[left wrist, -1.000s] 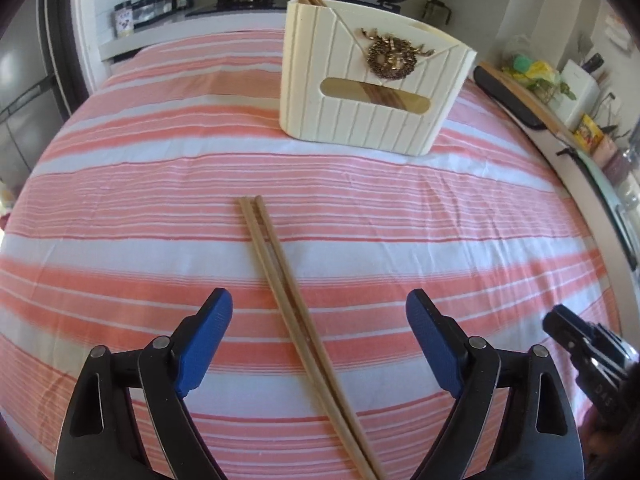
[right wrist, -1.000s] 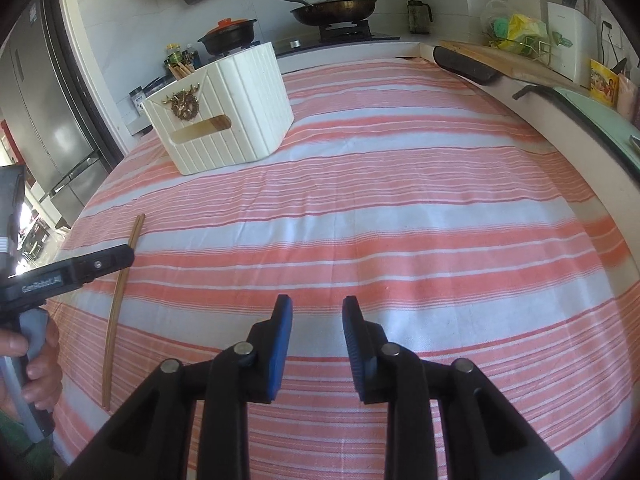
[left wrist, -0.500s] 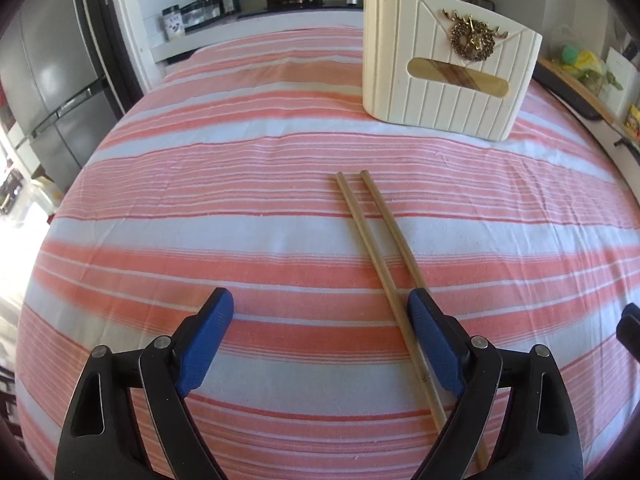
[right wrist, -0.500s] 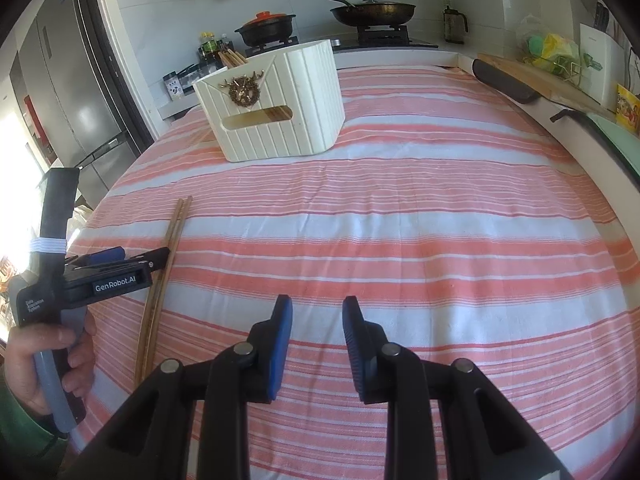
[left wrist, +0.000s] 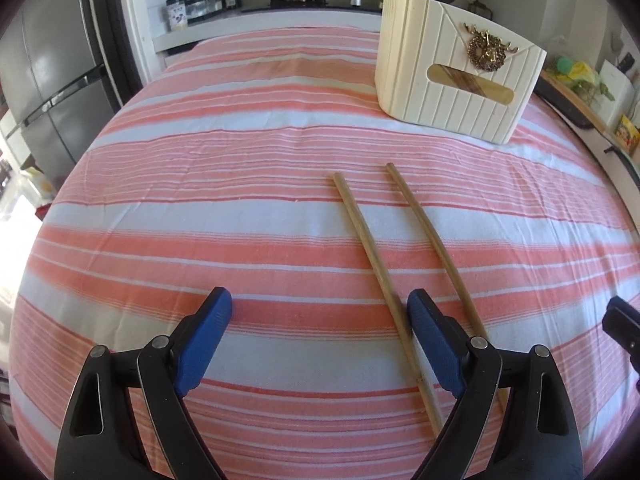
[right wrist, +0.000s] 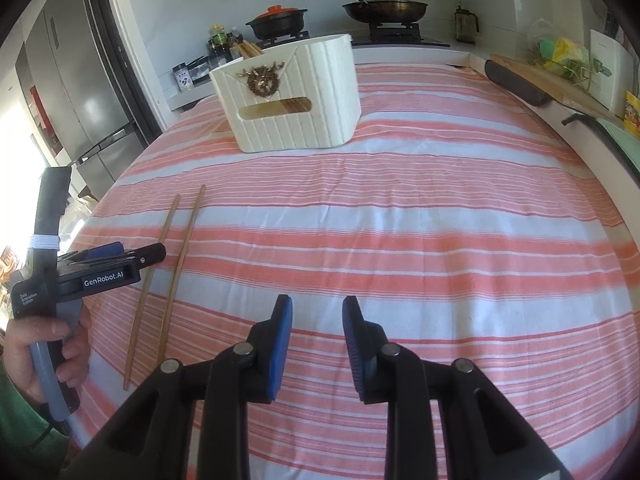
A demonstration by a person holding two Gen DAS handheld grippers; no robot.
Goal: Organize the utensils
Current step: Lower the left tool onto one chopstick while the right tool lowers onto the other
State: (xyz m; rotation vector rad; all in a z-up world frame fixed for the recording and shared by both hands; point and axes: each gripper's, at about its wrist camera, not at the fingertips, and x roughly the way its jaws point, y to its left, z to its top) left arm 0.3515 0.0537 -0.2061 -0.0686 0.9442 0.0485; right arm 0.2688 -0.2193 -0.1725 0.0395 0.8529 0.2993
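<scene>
Hovering over a counter (left wrist: 200,200) draped in pink-striped cloth, the left gripper (left wrist: 320,312) spreads its fingers wide and empty, one of two loose chopsticks (left wrist: 372,256) lying just inside its right finger, the other outside it. The right gripper (right wrist: 318,320) holds nothing, fingers narrowly parted. A cream holder (right wrist: 292,100) containing more chopsticks stands beyond.

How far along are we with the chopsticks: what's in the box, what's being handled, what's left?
Done: some chopsticks already stand in the cream box. In hand: nothing; the left gripper is wide open over the striped cloth, its right finger between the two loose chopsticks, and the right gripper is empty. Left: both loose chopsticks still need picking up and boxing.
</scene>
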